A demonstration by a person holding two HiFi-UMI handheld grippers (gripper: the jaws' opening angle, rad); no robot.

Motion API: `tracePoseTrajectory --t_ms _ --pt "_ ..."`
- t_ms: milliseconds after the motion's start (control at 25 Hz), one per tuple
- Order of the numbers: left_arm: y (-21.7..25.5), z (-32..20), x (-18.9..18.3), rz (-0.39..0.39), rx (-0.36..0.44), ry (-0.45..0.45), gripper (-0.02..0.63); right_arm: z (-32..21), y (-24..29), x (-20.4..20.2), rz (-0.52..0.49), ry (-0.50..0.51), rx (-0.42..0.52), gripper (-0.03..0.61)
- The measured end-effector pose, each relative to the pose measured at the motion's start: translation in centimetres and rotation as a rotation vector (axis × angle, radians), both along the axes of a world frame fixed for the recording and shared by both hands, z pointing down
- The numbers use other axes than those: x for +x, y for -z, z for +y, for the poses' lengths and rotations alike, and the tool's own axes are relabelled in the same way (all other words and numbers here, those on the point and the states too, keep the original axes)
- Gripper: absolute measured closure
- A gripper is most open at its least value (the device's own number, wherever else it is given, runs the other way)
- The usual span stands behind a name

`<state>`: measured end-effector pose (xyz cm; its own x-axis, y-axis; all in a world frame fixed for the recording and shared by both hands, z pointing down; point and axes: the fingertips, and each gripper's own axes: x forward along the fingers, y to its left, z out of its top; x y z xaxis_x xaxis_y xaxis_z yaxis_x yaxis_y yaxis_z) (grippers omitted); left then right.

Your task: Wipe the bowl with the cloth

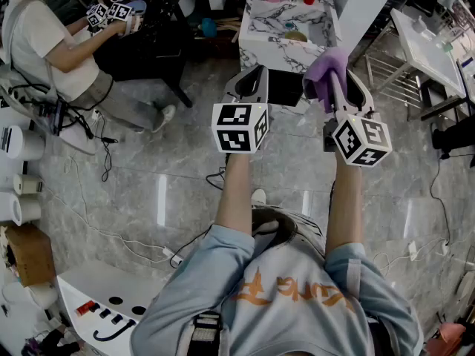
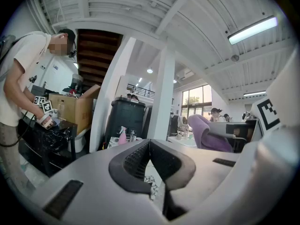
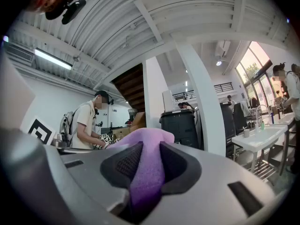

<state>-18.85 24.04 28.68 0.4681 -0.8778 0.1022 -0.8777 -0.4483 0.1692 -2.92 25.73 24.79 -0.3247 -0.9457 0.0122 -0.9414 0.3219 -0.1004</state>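
The left gripper point(image 2: 149, 143) is closed, its tips meeting on nothing. The right gripper point(image 3: 151, 149) clamps the purple cloth point(image 1: 326, 71), whose lower end is buried between the jaws. Things on the far marble counter point(image 1: 256, 21) are too small to tell.

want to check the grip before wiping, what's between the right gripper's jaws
The purple cloth, pinched in the right gripper; plain in the right gripper view.

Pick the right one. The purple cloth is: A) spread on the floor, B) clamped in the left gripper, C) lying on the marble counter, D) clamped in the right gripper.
D: the right gripper has its jaws pinched on the purple cloth, while the left gripper is shut on nothing.
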Motion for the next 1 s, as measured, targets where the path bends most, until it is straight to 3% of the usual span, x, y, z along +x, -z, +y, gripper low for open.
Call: tracePoseTrajectory --t_ms 400,1000 --pt "-0.6 -2.3 1.2 0.016 -0.012 -0.048 0.591 -1.5 -0.5 1.3 -0.038 -0.027 -0.012 0.456" --pt "0.2 -4.2 -1.0 0.064 -0.004 -0.023 0.591 -3.2 -1.1 1.4 0.073 -0.061 -0.057 0.454"
